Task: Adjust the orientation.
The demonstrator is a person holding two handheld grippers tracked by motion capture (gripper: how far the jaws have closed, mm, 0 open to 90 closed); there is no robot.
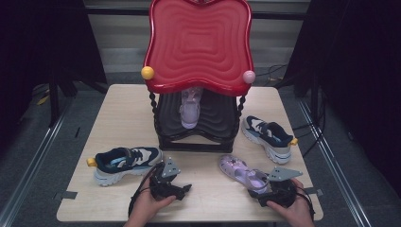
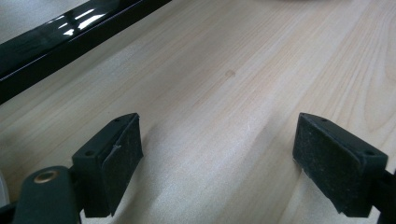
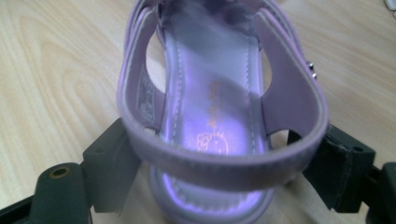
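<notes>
On table point(image 1: 123, 118) — two purple sandals point(image 1: 243, 171), two navy sneakers point(image 1: 124, 163).

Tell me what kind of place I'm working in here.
Probably a staged test or recording bench, not a home: one small wooden table on grey floor, dark curtains at both sides, and a red-topped shoe rack with sneakers and lilac sandals set out around it.

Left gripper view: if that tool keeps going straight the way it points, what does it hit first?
Probably bare light wooden tabletop at first: nothing lies between the open left tool and the glossy black base rail of the shoe rack, which crosses to its upper left. Depth is unclear.
</notes>
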